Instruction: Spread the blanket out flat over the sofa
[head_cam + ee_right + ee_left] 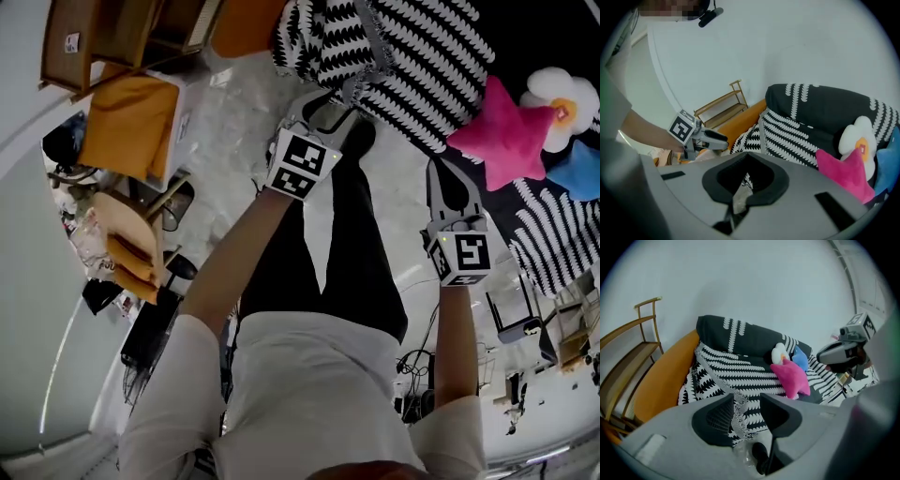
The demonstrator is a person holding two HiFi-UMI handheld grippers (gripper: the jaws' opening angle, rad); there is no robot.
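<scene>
White wall backs the dark sofa, where the black-and-white blanket lies bunched on the seat beside a pink star cushion. My left gripper has its jaws apart, with the blanket's fringed edge showing between them. My right gripper has its jaws closed on nothing.

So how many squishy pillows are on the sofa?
3. The pink star pillow lies on the sofa, the white flower pillow sits behind it, and the blue pillow is beside both, partly cut off. The blanket could hide more.
</scene>
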